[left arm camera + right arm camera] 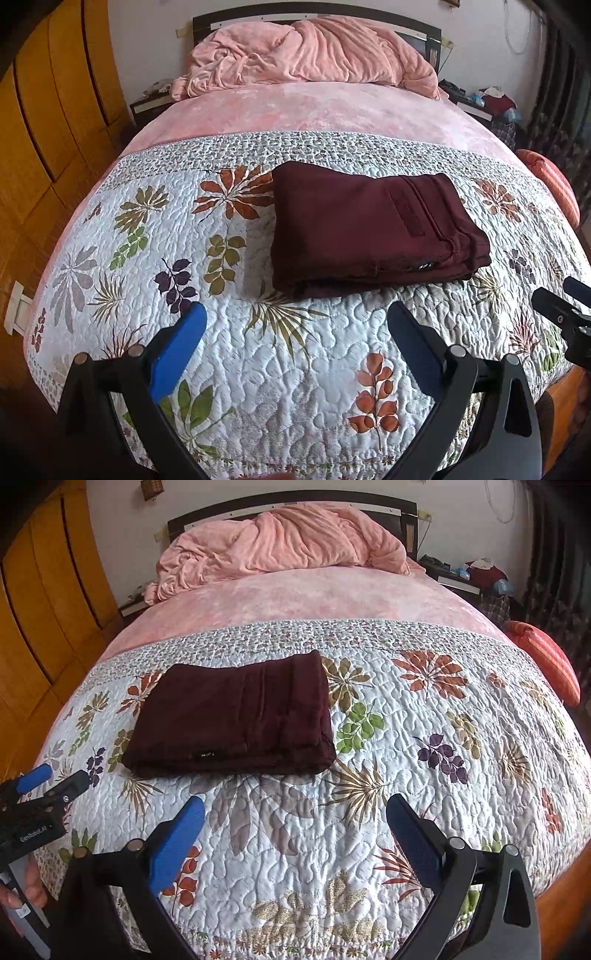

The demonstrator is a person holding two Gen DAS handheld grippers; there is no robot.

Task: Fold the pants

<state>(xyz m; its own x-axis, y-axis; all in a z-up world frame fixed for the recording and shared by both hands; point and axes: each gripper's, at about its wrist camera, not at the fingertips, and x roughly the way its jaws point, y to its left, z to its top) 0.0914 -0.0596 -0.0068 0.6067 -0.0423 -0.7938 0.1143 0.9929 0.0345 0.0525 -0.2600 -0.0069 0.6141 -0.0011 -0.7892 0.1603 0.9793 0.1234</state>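
Pants (pixel 373 229), maroon: folded into a compact rectangle, lying flat on floral quilt (pixel 229 332), mid-bed; left gripper (pixel 295 328): jaws spread wide, empty, above quilt near pants; right gripper (pixel 295 812): jaws spread wide, empty; pink blanket (pixel 306 51): heaped by headboard

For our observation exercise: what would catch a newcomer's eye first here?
The dark maroon pants, folded into a neat rectangle, lie on the leaf-patterned quilt. Behind, a crumpled pink blanket is heaped by the headboard. Both the left gripper and the right gripper are open, short of the pants.
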